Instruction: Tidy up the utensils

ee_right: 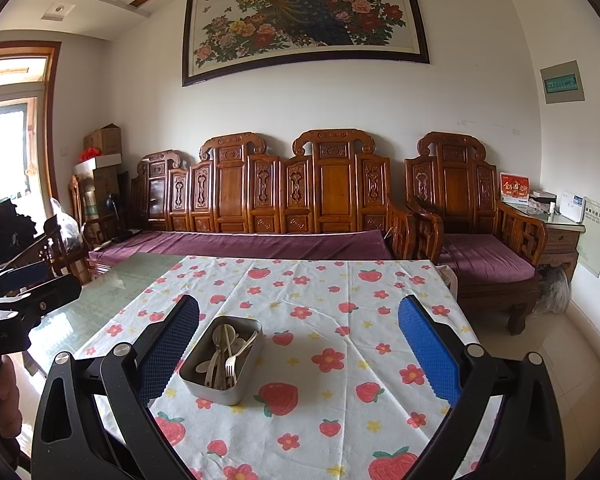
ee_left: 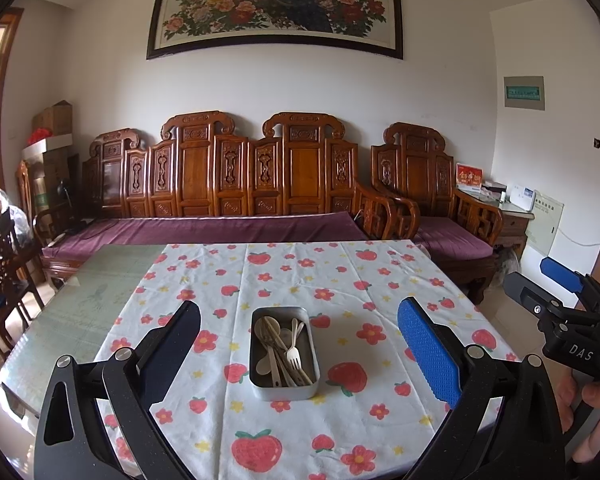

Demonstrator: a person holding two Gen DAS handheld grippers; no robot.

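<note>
A rectangular metal tin [ee_right: 221, 360] holding pale plastic utensils [ee_right: 226, 354] is sitting on the strawberry-print tablecloth [ee_right: 340, 360], between the right gripper's [ee_right: 298, 350] wide-spread blue-padded fingers [ee_right: 430, 354].

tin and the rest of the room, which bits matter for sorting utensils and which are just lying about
For the job:
tin
fork
spoons
left gripper
right gripper

Lying about:
tablecloth
sofa
armchair
painting
boxes

A home living room: a carved wooden sofa [ee_left: 228, 176] with purple cushions, a framed peacock painting [ee_left: 276, 4], stacked cardboard boxes [ee_left: 54, 120].
</note>
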